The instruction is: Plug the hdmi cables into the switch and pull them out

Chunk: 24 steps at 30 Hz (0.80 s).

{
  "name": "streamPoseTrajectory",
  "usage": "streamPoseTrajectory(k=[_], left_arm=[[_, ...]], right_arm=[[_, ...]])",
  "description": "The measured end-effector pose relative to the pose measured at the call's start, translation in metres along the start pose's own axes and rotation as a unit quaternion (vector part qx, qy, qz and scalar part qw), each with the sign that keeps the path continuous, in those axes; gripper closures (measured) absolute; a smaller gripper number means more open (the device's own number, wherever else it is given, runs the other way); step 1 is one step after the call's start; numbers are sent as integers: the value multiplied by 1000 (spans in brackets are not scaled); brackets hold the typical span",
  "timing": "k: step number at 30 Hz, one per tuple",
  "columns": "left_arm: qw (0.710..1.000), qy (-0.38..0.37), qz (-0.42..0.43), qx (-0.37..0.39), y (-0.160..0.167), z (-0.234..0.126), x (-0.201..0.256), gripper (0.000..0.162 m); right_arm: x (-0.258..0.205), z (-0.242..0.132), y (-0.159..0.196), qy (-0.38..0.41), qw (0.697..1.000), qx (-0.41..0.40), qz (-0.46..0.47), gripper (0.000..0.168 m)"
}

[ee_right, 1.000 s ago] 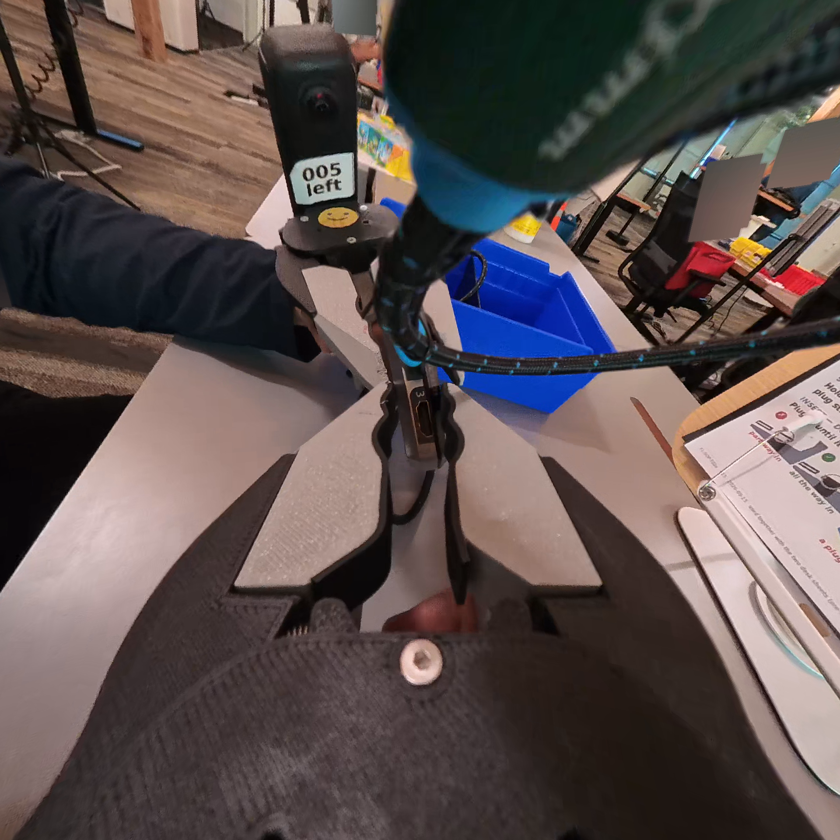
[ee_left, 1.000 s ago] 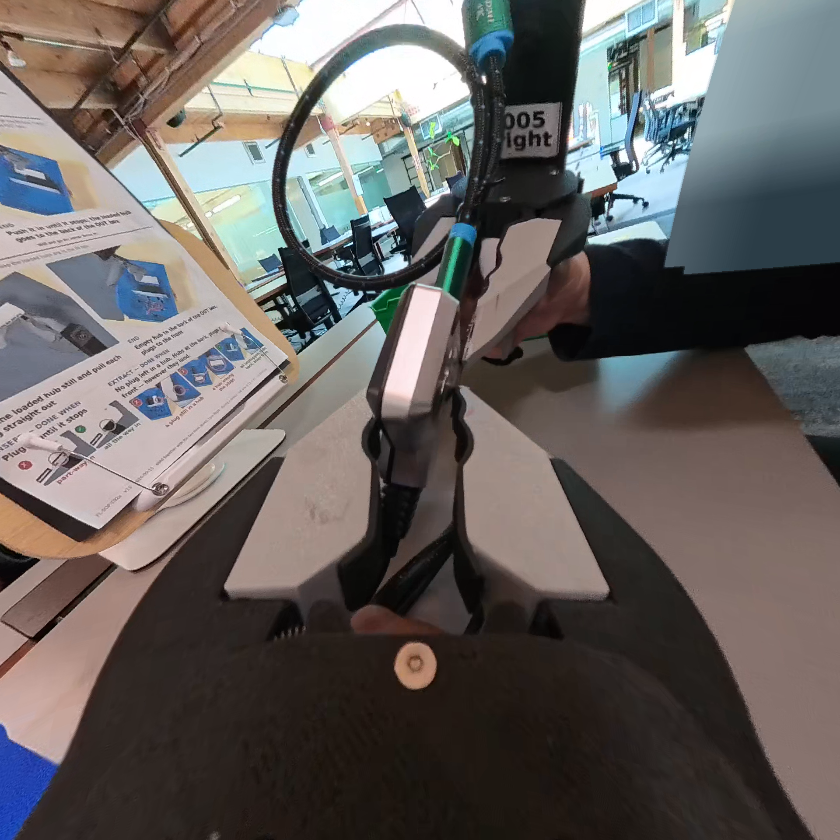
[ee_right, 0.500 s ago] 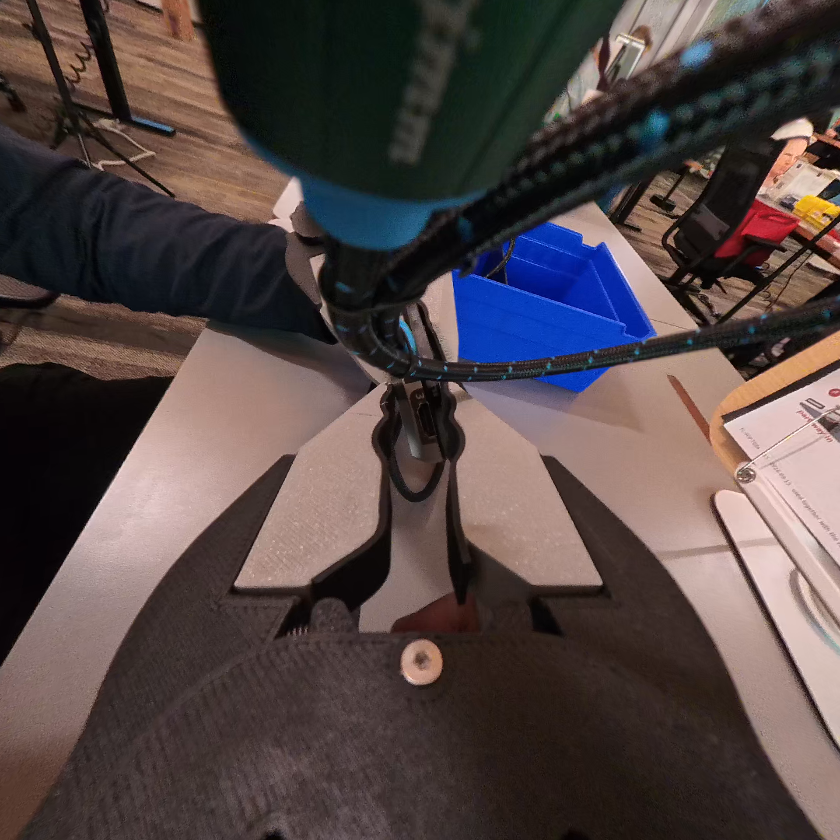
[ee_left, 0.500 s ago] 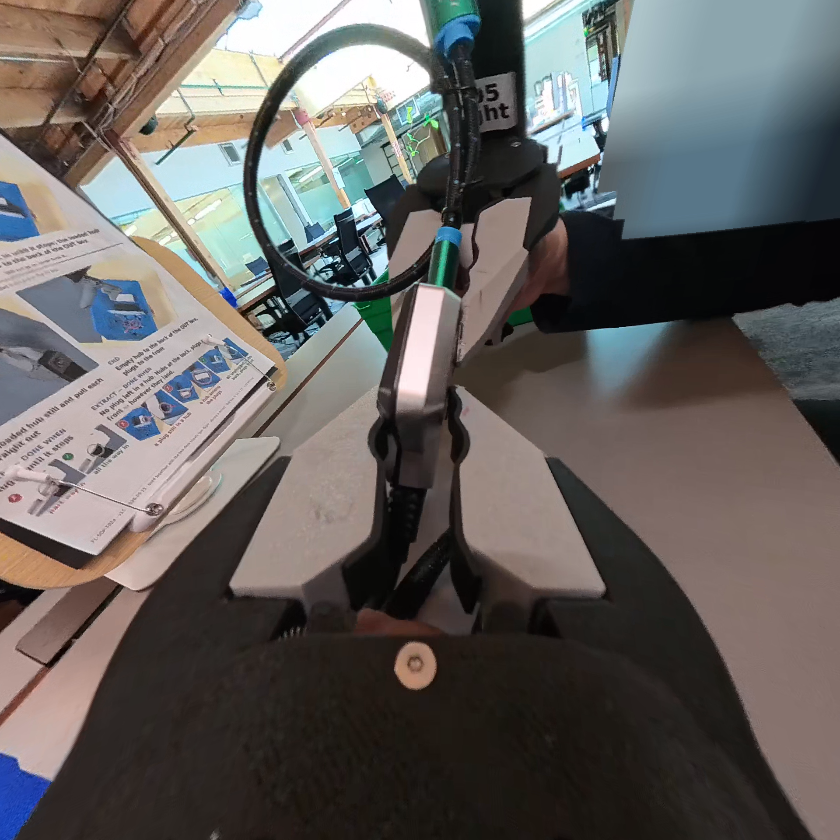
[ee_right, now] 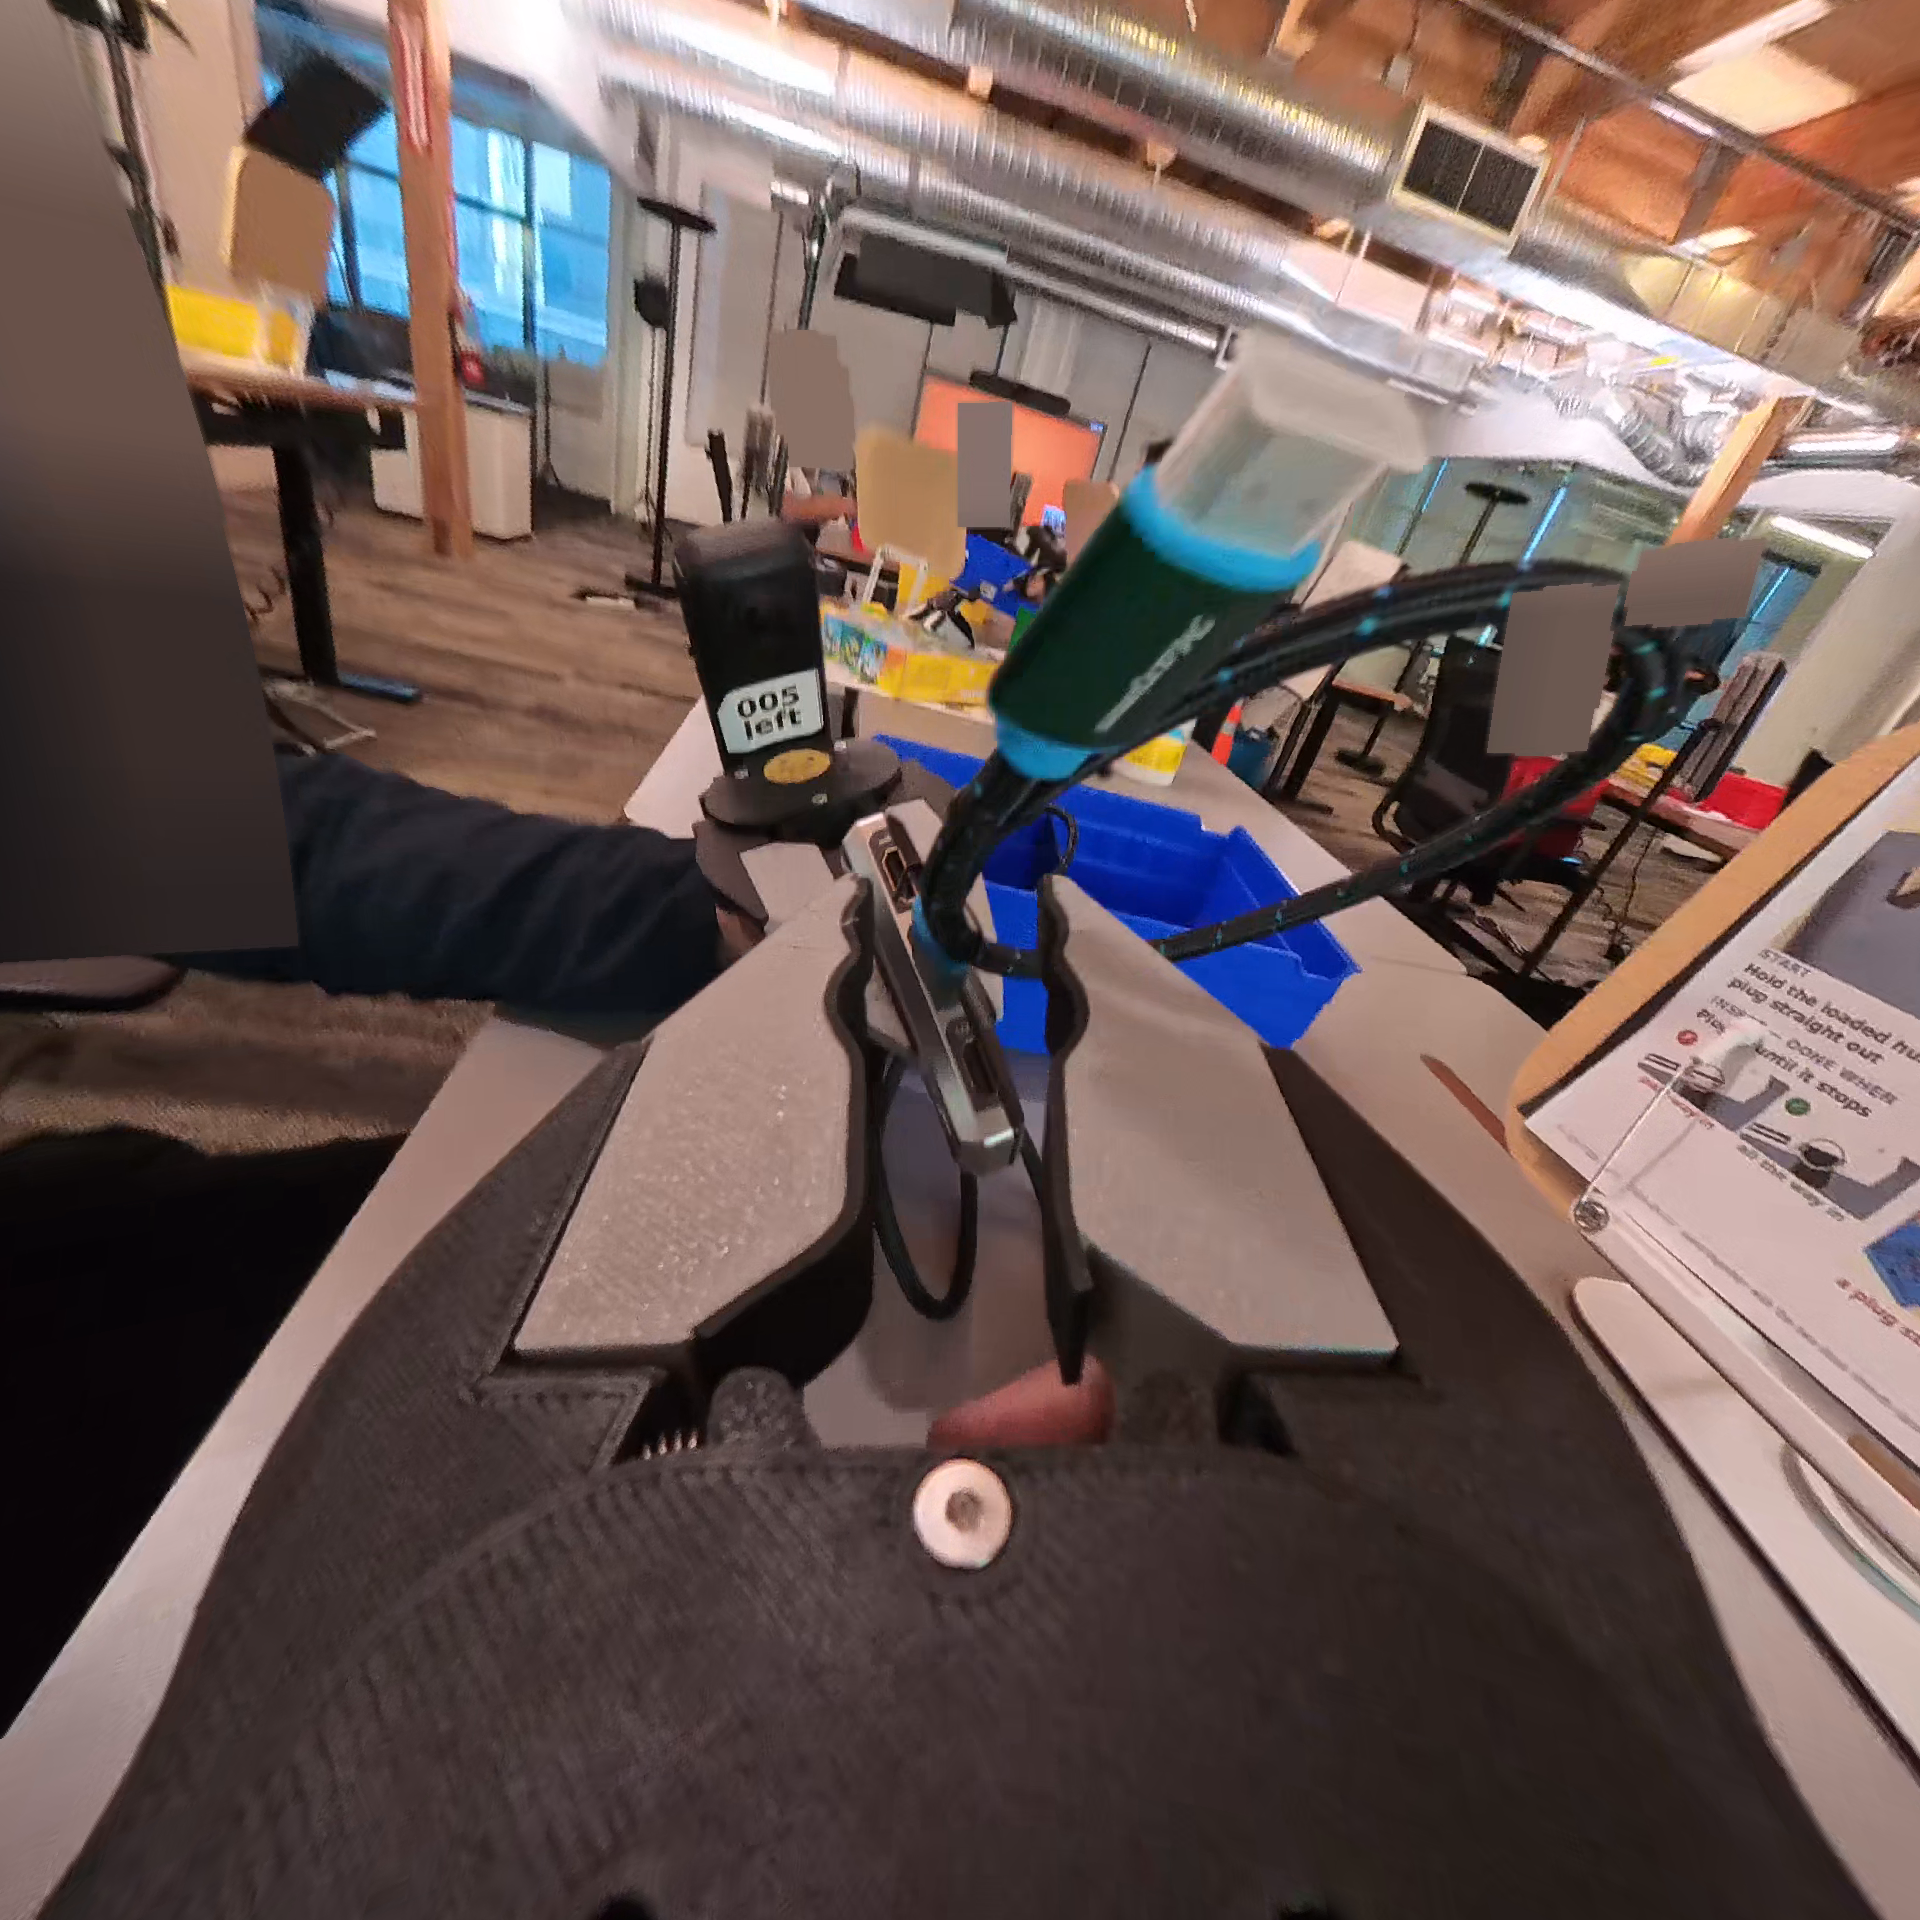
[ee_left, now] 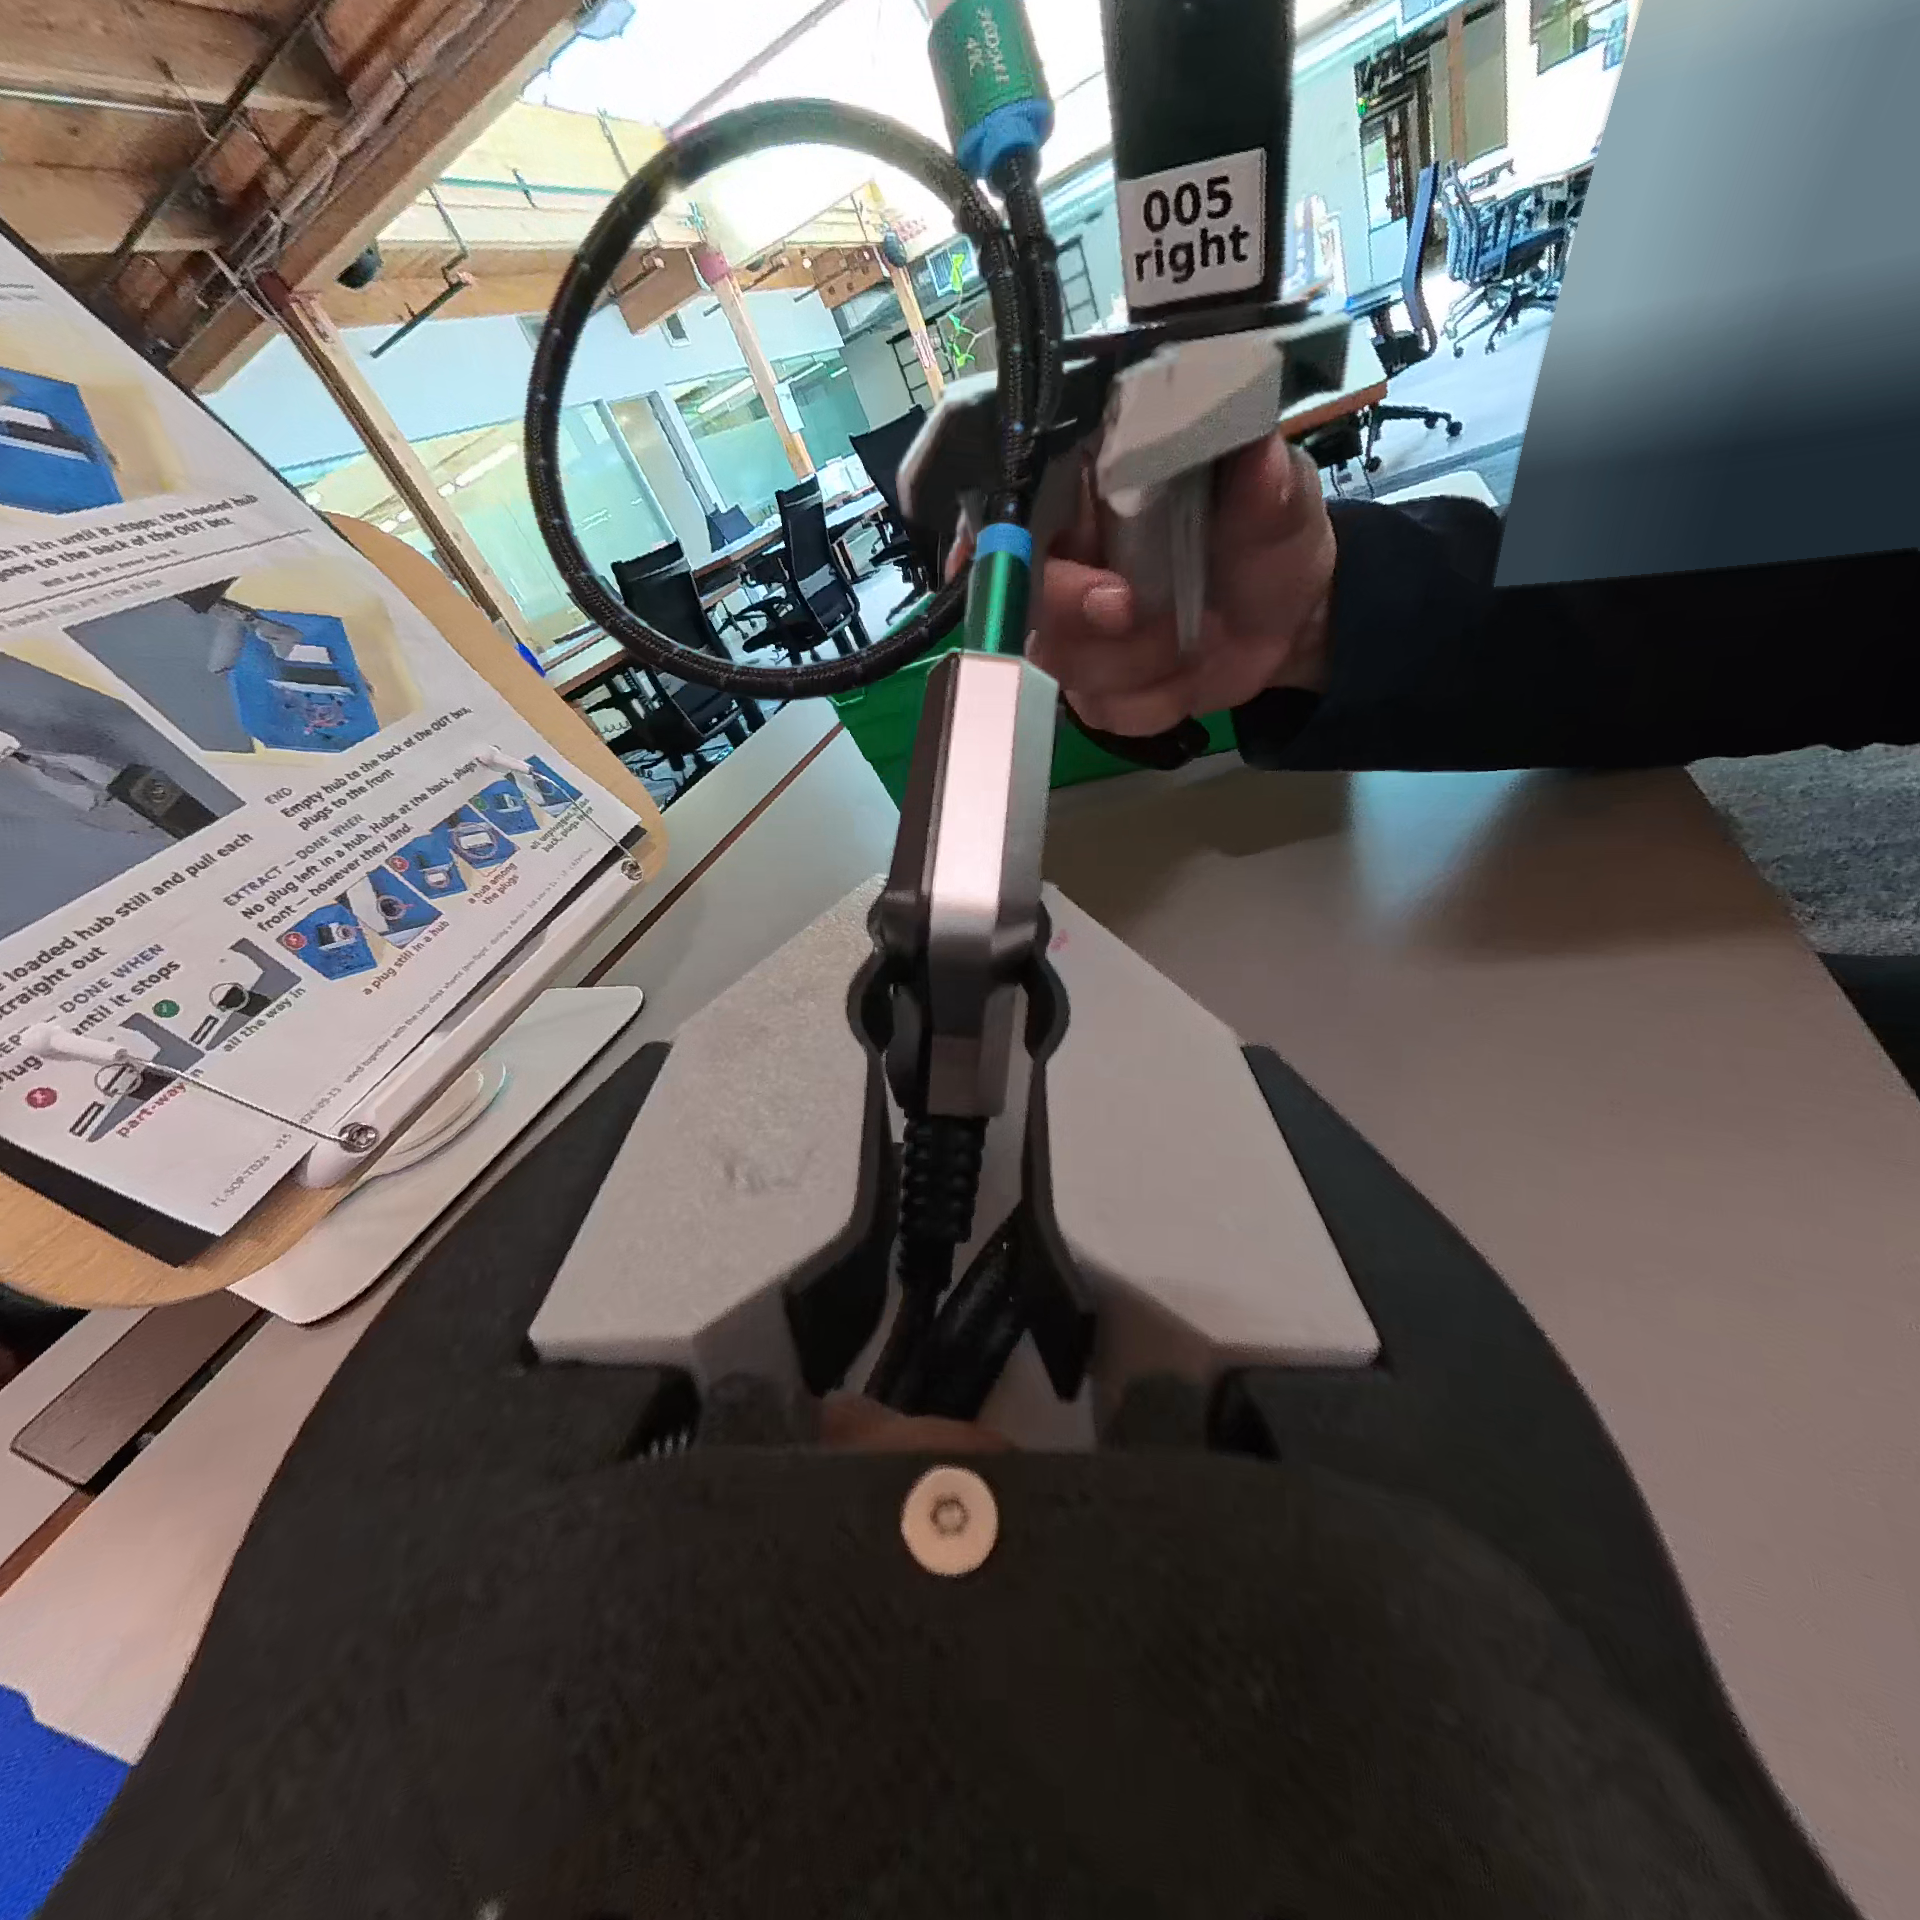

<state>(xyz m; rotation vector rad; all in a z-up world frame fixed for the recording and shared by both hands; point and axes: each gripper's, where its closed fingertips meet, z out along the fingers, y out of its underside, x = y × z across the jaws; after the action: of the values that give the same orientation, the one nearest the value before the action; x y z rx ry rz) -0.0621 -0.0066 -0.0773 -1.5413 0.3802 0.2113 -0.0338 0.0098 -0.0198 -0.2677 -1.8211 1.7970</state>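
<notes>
My left gripper (ee_left: 961,982) is shut on the lower end of a silver HDMI switch (ee_left: 977,810) and holds it upright above the table. A green HDMI plug (ee_left: 1000,597) sits in the switch's top port. Its black braided cable (ee_left: 551,416) loops up to a second, free green plug (ee_left: 987,73) with a clear cap (ee_right: 1288,447). My right gripper (ee_right: 951,935) is open, with its fingers (ee_left: 1184,436) on either side of the inserted plug's blue collar (ee_right: 935,940) and the switch (ee_right: 966,1081). A gap shows beside the right finger.
An instruction sheet on a wooden stand (ee_left: 260,831) is at the left, and shows in the right wrist view (ee_right: 1766,1091). A blue bin (ee_right: 1164,904) sits behind the switch. A green bin (ee_left: 894,727) is beyond the grey table (ee_left: 1455,987). A dark sleeve (ee_left: 1558,644) crosses the table. Some 7 centimeters of space lies between my two pairs of fingers.
The right gripper has tilted upward and its fingers have parted slightly around the plug. The free plug has swung away from the camera. The left gripper still holds the switch.
</notes>
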Motion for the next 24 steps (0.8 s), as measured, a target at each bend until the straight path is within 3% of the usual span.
streamPoseTrajectory(k=[4,24], left_arm=[[1000,5,0,-1,0,0,1,143],[998,26,32,-39,10,2,14,143]], right_arm=[[-3,3,3,2,1000,6,-23,161],[-17,-3,21,-34,991,-61,-111,163]])
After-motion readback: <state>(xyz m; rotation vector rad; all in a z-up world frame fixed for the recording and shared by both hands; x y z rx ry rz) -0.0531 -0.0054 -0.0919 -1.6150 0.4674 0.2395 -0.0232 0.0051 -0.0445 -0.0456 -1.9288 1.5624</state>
